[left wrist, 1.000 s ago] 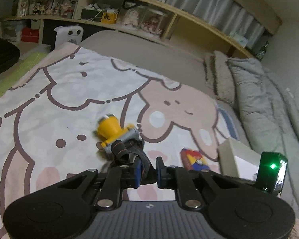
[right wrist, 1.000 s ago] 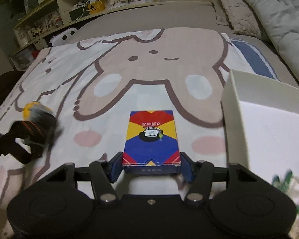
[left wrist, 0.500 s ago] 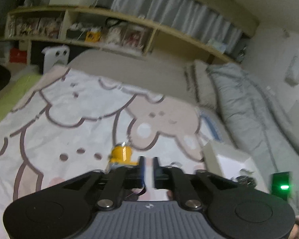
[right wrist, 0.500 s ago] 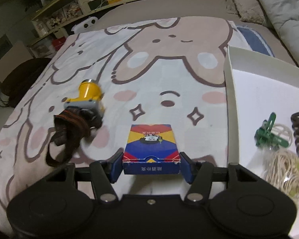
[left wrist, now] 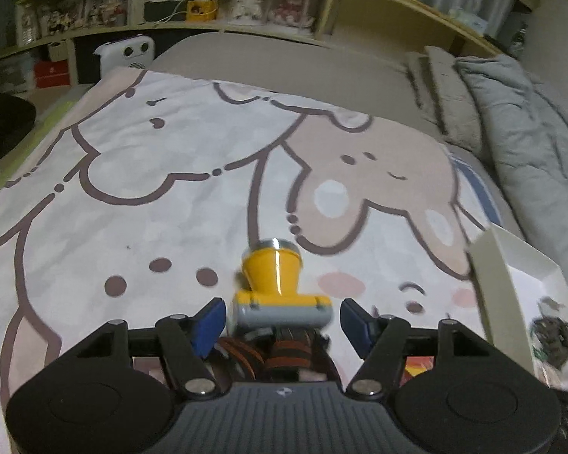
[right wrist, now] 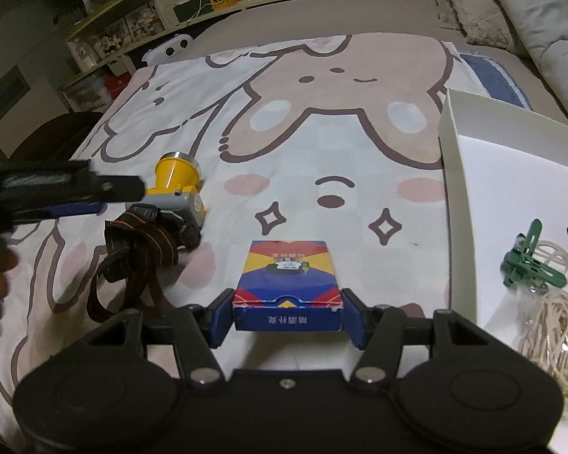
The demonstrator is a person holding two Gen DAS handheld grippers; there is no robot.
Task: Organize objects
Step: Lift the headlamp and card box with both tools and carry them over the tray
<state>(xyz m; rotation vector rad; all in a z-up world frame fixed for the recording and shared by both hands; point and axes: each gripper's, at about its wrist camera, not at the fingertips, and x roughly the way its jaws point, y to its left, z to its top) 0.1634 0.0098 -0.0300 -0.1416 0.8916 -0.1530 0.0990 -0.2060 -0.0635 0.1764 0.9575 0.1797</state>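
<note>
The left gripper (left wrist: 282, 321) has just been opening its jaws; they are standing apart around the yellow headlamp (left wrist: 274, 283), which is lying on the cartoon-rabbit bedspread (left wrist: 151, 174), pads clear of it. The right gripper (right wrist: 287, 316) is clamping a card box (right wrist: 287, 283) printed with Chinese characters too blurred to read, beside the white tray (right wrist: 450, 196).
</note>
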